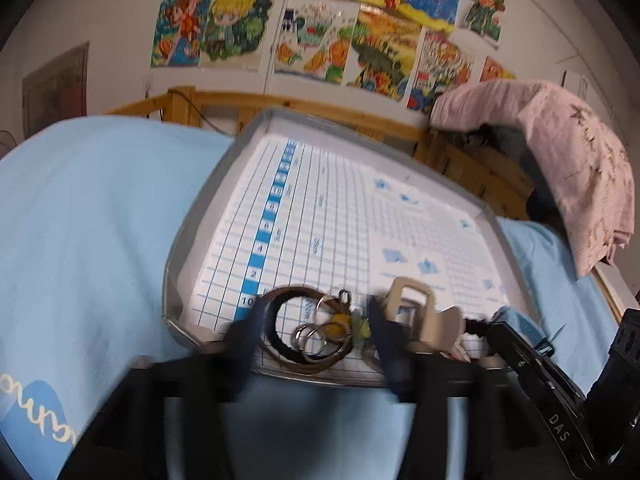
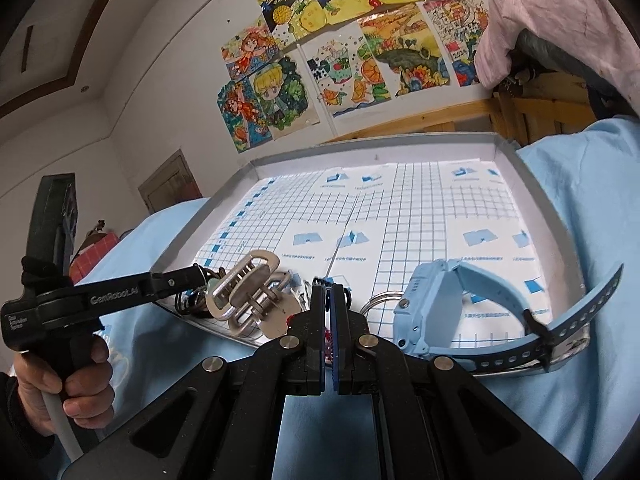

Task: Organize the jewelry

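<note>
Left wrist view: left claw (image 1: 314, 336), fingers apart, straddles rings (image 1: 316, 332) at the tray's (image 1: 208, 196) near edge; closing comes next. Right claw (image 2: 330, 320) is pressed together, apparently empty; watch (image 2: 432, 308) nearby.

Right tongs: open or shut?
Shut. In the right wrist view the right tongs have their blue pads pressed together with only a hairline seam; something red shows low between them, too hidden to identify.
</note>
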Motion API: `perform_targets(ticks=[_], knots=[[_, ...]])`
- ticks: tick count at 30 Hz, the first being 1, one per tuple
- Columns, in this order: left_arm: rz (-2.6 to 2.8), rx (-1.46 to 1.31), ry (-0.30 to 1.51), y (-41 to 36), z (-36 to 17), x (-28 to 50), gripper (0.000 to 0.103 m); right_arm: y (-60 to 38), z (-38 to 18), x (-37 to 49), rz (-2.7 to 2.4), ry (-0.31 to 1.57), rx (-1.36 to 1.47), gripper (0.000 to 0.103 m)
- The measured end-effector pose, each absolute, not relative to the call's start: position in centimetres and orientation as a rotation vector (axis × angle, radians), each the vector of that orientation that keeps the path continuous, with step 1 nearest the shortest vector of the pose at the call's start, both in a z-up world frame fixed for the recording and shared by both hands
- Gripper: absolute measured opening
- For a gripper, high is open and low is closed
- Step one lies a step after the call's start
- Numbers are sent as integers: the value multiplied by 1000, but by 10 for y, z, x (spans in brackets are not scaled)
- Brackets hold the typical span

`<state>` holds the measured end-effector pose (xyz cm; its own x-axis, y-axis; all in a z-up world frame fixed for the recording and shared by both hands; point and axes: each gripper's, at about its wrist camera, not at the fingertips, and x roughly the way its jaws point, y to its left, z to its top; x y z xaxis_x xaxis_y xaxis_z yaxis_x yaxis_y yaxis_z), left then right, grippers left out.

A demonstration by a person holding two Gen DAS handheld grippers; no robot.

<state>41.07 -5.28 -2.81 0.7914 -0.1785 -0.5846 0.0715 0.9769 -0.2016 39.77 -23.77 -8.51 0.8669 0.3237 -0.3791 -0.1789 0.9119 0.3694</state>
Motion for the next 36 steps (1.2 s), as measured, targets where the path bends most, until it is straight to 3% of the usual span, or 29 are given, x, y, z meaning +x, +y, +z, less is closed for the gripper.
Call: perform_targets(ticks=[5,9,11,12,14,17,19,21,29,36], knots=[[-134,-175,625,-52,-18,397,64,-241,-77,389,239,433,322,3],[-97,-176,572,-47,-8,376,91,-244,-69,380,213,414,306,3],[-67,-178,531,-44,0,362,95,-245,-63,374,209,410,294,13],[-59,-178,519,-41,2,357,98,-245,-60,370,208,408,288,31],[-30,-175,485,-38,9,341,102,-244,-51,357,200,390,268,54],[-4,-165,448,-35,20,320,103,-241,-37,337,190,374,228,55],[3,-158,423,-32,26,303,103,-241,-24,318,179,347,213,65],[12,-143,394,-31,33,280,103,-244,-13,302,171,317,211,81],[-7,-143,311,-16,55,204,103,-241,31,228,131,199,183,101],[-9,-142,253,-2,61,141,103,-230,33,159,109,135,219,101]])
